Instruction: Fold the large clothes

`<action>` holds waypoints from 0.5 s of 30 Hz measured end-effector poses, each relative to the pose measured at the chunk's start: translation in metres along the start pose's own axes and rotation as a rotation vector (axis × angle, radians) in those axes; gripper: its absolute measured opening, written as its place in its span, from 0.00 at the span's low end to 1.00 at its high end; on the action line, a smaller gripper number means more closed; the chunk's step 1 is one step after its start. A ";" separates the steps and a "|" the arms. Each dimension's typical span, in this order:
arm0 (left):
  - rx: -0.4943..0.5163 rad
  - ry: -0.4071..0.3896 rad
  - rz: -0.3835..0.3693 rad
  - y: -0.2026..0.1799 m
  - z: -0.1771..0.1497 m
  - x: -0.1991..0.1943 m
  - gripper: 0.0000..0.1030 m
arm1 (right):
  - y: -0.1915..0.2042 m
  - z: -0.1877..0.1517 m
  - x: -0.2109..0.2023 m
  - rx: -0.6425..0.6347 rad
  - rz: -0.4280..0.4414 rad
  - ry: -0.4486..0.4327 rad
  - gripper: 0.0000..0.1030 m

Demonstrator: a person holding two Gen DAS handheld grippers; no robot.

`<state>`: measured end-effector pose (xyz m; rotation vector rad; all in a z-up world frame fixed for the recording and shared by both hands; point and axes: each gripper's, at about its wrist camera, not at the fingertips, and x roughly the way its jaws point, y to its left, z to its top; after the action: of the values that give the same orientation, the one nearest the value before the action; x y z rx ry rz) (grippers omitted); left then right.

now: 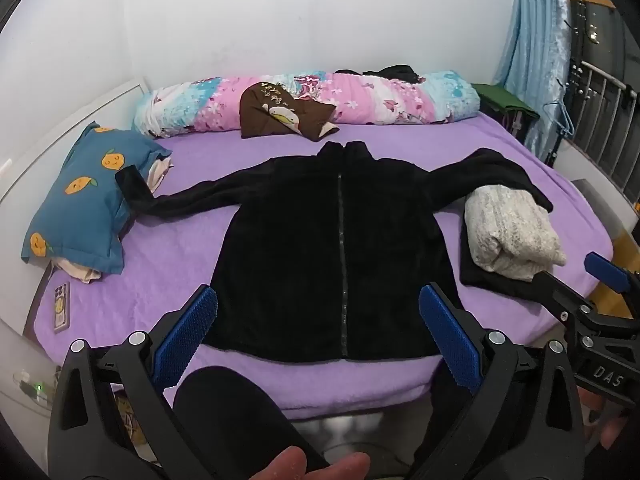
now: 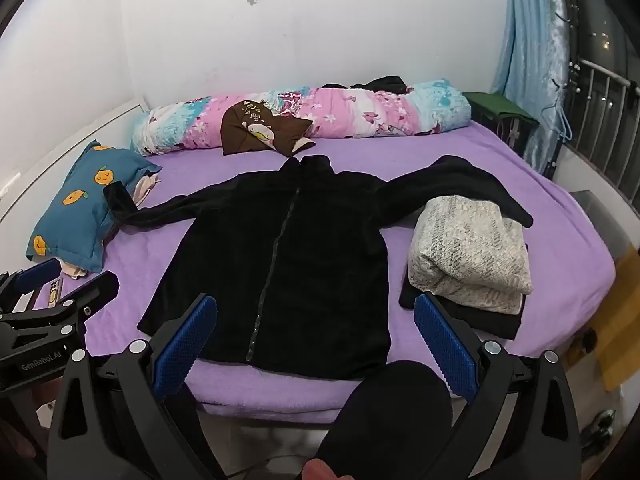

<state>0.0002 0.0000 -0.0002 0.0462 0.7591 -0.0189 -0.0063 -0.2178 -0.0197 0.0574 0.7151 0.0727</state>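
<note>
Hovering nearest the lens in the left view: left gripper (image 1: 318,320), jaws standing wide apart, clamping nothing, aiming down over the hem of the jacket (image 1: 332,248). Mirroring that in the right view: right gripper (image 2: 316,322), jaws equally wide, nothing between the pads, aiming at the hem's right half.

Lying flat on the bed (image 1: 192,248), front up, zip closed, collar toward the wall, both sleeves spread outward. Reaching onto the blue pillow (image 1: 88,200) with the left cuff; draping the right sleeve behind a folded cream knit (image 1: 512,232) sitting on a dark folded piece.

Looking like the very start: laid out, no fold made yet. Probably calling next for pinching a sleeve or a side edge and carrying it across the zip, with the right sleeve needing lifting clear of the knit first.

Showing only in the left view: a phone (image 1: 61,306) by the bed's left edge, in full, plus fingertips at the bottom. Showing more plainly in the right view: the dark piece under the knit and the jacket's right hem corner.
</note>
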 end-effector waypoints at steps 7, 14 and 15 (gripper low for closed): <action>0.000 -0.005 -0.004 0.000 0.000 -0.001 0.94 | 0.000 0.000 0.000 0.003 0.004 -0.004 0.94; 0.005 -0.005 0.000 -0.001 0.000 0.000 0.94 | -0.004 0.000 0.002 0.004 0.006 -0.004 0.94; 0.007 -0.005 0.001 -0.001 -0.003 -0.001 0.94 | -0.004 0.001 0.003 0.004 0.006 -0.003 0.94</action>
<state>-0.0023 -0.0009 -0.0018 0.0528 0.7537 -0.0210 -0.0037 -0.2218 -0.0215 0.0633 0.7117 0.0774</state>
